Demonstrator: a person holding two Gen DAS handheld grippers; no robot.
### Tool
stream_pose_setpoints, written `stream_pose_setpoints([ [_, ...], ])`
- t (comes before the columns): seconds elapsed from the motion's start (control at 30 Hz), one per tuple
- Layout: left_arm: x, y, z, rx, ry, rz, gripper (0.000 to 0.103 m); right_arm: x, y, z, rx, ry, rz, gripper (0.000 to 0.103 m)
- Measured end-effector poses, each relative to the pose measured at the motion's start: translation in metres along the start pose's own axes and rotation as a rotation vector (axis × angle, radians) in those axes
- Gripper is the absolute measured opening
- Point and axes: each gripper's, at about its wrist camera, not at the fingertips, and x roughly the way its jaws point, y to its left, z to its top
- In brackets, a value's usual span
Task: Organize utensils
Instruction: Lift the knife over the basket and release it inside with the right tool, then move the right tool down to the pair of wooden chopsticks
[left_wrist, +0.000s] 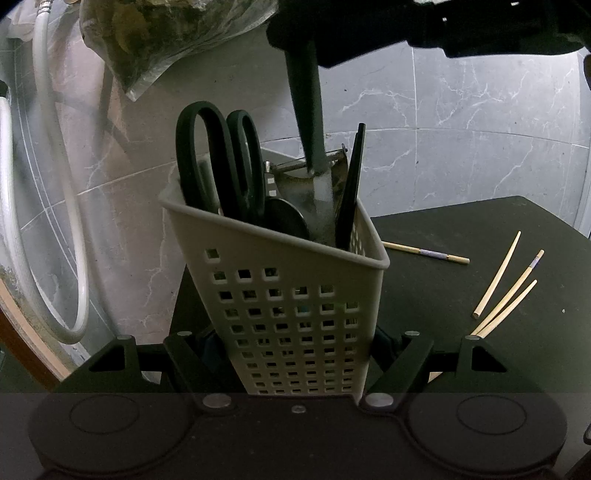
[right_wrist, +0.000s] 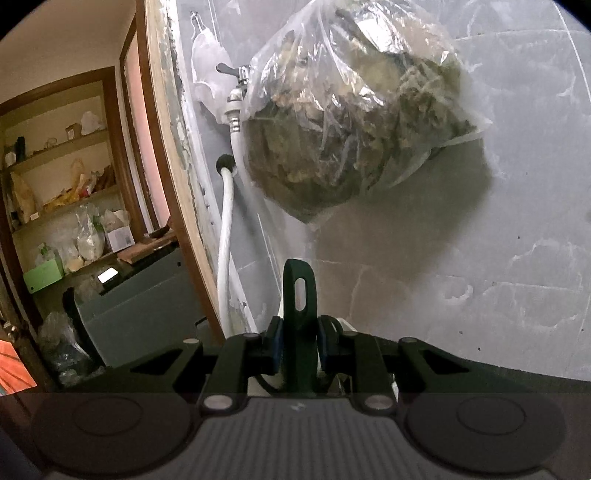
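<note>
1. Over the dark table (left_wrist: 461, 229), the left gripper (left_wrist: 299, 354) is clenched on the lower walls of a beige perforated basket (left_wrist: 295, 295), which leans a little toward the left of the view.
2. Basket already crowded: black scissors (left_wrist: 218, 166) handles up, a flat black tool (left_wrist: 351, 192) at the right edge, some metal piece behind.
3. Right gripper (right_wrist: 300, 345) grasps a dark green handle (right_wrist: 299, 295), blue pads tight on both sides; from the left view the handle (left_wrist: 306, 110) comes down from above, its pale lower end already inside the basket.
4. Risk: the tool end jams on the scissors or the metal piece and rides up rather than seating; caused by lack of room.
5. Risk: pushing down harder tips the tilted basket out of the left grip, since it is held low.
6. Risk: releasing early lets the long handle topple outward, top-heavy.
7. Four chopsticks (left_wrist: 498, 273) lie loose on the table, one (left_wrist: 424, 253) just beside the basket; a sliding basket could knock it off.
8. Hanging plastic bag (right_wrist: 351, 122) and white hose (right_wrist: 225, 240) on the wall are near the raised handle; snag possible on lifting.
</note>
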Motion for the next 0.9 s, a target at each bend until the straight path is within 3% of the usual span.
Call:
stream_pose_setpoints([
  [0.17,0.0,0.0,0.0,0.0,0.0,0.0,0.078,0.005,-0.004,-0.004,0.01,0.04,-0.021,0.025],
  [0.4,0.001,0.0,0.0,0.0,0.0,0.0,0.078,0.003,-0.008,-0.005,0.022,0.049,-0.027,0.067],
  [0.57,0.001,0.0,0.001,0.0,0.0,0.0,0.078,-0.016,-0.021,-0.003,0.039,-0.025,-0.095,0.1],
  [0.73,0.001,0.0,0.001,0.0,0.002,0.0,0.078,-0.043,-0.06,-0.014,0.121,-0.039,-0.276,0.103],
  [0.9,0.002,0.0,0.001,0.0,0.005,-0.001,0.078,-0.055,-0.108,-0.051,0.233,0.133,-0.506,0.103],
])
